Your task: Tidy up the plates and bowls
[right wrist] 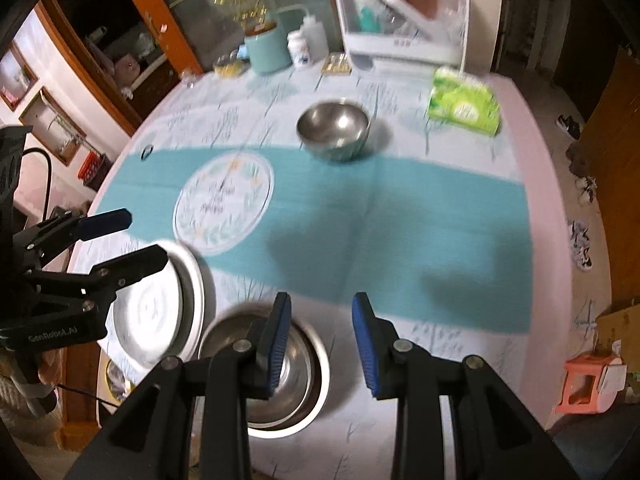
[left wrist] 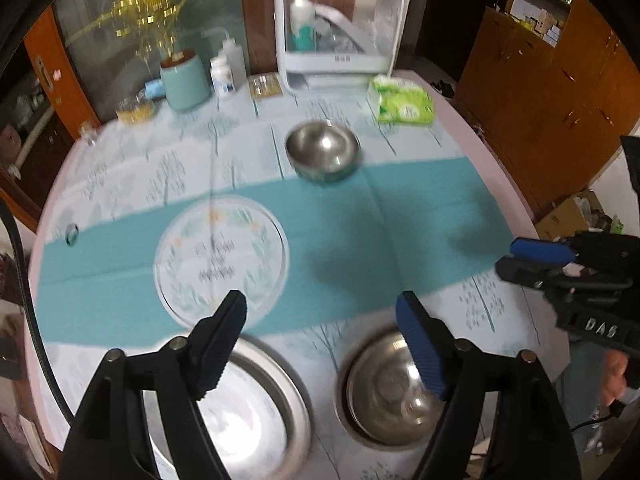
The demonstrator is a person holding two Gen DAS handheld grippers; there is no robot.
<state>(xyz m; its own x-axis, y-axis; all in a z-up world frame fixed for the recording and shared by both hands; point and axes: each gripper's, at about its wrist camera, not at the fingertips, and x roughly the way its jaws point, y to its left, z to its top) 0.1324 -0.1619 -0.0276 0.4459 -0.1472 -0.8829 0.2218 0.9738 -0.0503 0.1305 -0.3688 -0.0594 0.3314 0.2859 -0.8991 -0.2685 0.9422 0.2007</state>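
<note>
Plates and bowls sit spread over a round table [right wrist: 532, 184] covered in a pale cloth with a teal band. Nearest the person, a steel bowl [right wrist: 296, 364] that looks nested in a second one rests at the table's near edge, just beside a white plate [right wrist: 156, 312] to its left. A flower-patterned plate [left wrist: 220, 256] lies flat on the teal band, and a lone steel bowl [left wrist: 322, 152] stands farther back, near a green tissue pack [left wrist: 402, 100].

Above the near dishes, the left gripper [left wrist: 320, 344] hangs over the white plate and the nested bowls with its jaws spread wide and nothing between them. The right gripper [right wrist: 320, 344] hangs over the nested bowls, its blue pads parted by a narrower gap, also empty. Neither touches the dishes.

At the table's far edge stand a white appliance with a clear cover [left wrist: 340, 32], a mint-green pot [left wrist: 184, 80] holding gold stems, and two white bottles [left wrist: 228, 68].
</note>
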